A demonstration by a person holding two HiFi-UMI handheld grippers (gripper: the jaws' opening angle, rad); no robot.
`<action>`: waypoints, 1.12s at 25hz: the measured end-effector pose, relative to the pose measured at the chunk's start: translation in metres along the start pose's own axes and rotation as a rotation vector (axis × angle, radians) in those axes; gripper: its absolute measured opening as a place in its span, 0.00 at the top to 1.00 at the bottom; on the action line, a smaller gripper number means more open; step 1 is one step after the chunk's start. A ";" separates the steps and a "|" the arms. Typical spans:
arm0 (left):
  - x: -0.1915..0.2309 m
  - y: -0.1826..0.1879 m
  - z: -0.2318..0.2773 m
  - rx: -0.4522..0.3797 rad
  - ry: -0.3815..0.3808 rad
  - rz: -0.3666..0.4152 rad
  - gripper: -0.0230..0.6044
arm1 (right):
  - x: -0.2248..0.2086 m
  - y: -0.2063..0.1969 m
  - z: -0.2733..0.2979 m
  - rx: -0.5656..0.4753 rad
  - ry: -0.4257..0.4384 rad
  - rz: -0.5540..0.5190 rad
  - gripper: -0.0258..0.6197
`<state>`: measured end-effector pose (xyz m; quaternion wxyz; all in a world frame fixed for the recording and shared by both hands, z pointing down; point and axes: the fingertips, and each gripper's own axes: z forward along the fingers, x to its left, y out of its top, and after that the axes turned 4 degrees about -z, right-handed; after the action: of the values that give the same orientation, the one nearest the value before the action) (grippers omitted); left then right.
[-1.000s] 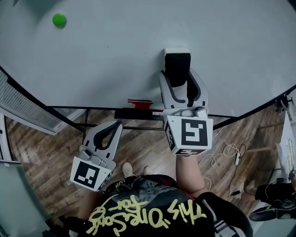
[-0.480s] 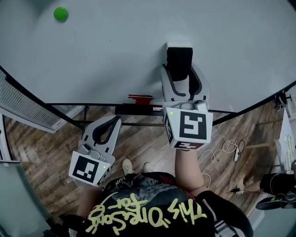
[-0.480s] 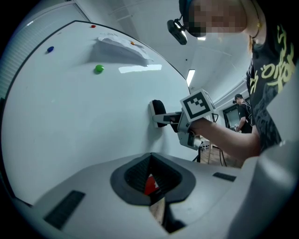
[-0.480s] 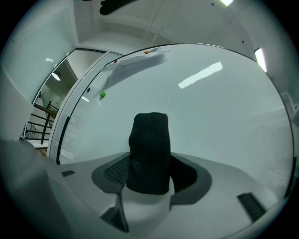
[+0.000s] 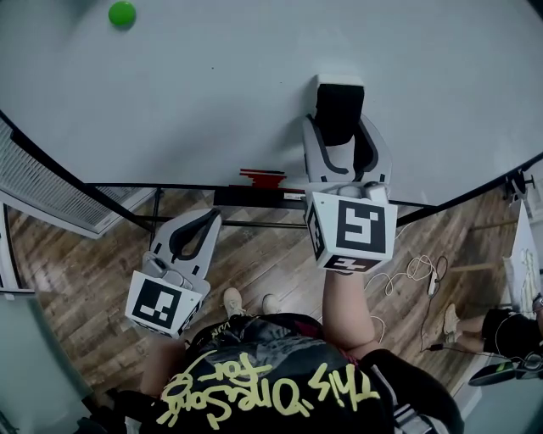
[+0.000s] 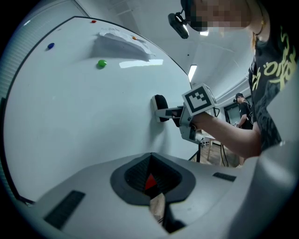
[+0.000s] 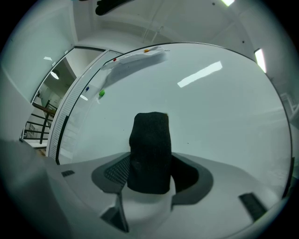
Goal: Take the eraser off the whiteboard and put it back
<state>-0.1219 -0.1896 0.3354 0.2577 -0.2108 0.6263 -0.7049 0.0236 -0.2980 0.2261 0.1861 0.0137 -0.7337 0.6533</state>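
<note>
Now the right gripper clamps the eraser against the whiteboard. Lower down, the left gripper has its jaws closed on nothing.

The head view looks steeply down from above the person, with the whiteboard across the top and the wooden floor below. The left gripper view sits back from the board and faces along it, rightward toward the right gripper. The right gripper view looks straight at the board from close in. All three views share the board, its green magnet and the eraser.
</note>
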 end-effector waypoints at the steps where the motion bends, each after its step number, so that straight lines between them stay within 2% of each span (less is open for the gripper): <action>1: -0.001 0.001 0.000 -0.002 -0.002 0.001 0.95 | 0.000 0.000 -0.001 0.000 -0.002 0.000 0.58; 9: -0.006 0.003 0.000 -0.015 -0.013 0.008 0.95 | 0.000 0.001 -0.007 -0.011 -0.002 -0.007 0.57; 28: -0.010 0.012 0.002 -0.032 -0.001 0.017 0.95 | 0.007 0.001 -0.029 -0.059 0.069 0.020 0.57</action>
<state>-0.1115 -0.1862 0.3240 0.2608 -0.2099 0.6391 -0.6924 0.0246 -0.2684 0.2290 0.2050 -0.0217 -0.7460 0.6332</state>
